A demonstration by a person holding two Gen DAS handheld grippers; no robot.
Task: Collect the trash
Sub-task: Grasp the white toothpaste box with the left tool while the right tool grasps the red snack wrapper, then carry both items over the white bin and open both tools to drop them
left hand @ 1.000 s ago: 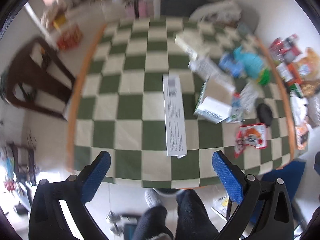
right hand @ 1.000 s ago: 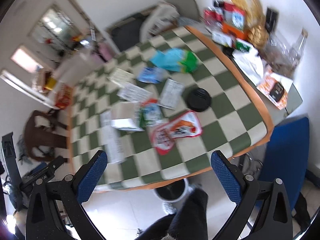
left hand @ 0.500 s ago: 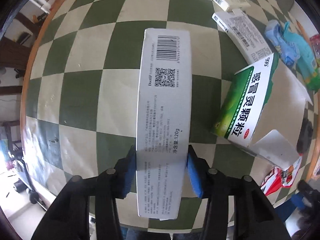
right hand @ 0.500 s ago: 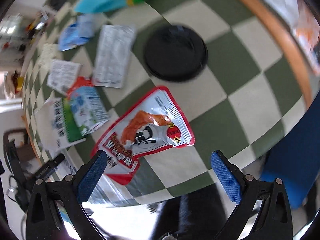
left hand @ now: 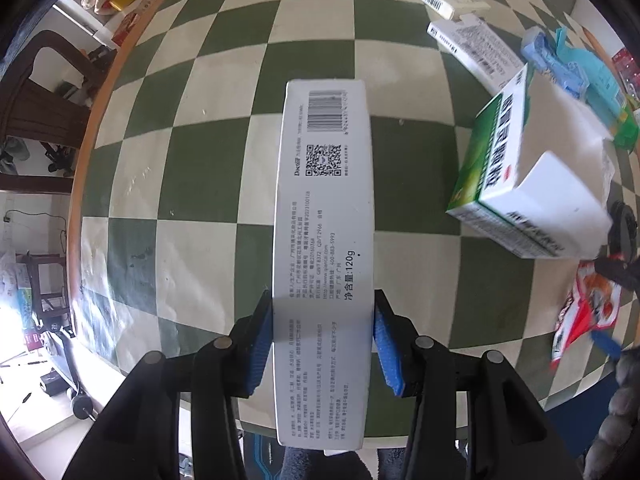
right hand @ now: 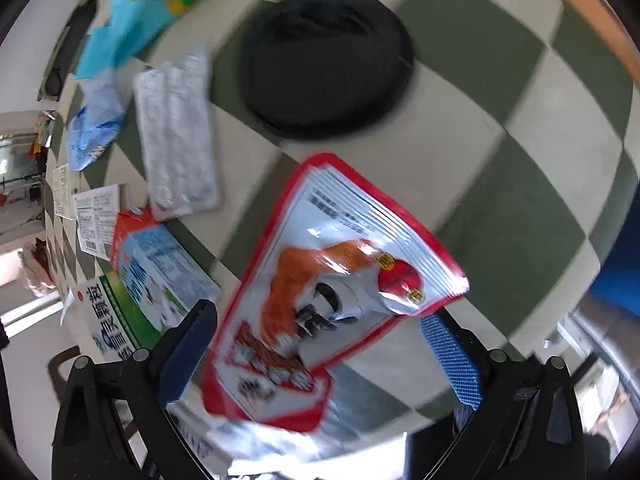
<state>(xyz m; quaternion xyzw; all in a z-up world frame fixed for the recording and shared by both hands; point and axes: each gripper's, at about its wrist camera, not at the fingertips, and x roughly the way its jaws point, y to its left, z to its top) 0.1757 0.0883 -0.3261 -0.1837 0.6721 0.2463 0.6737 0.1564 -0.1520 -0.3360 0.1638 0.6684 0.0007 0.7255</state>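
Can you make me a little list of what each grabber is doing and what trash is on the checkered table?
left gripper: fingers shut on the long white box
right gripper: open, either side of the red snack pouch
table: green and cream checks
beside the white box: green medicine box
near the pouch: black lid, pill blister pack

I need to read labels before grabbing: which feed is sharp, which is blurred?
Left wrist view: sharp in the middle, print on the long white box readable, right edge smeared. Right wrist view: motion-blurred throughout, red snack packet glossy with glare, its print unreadable.
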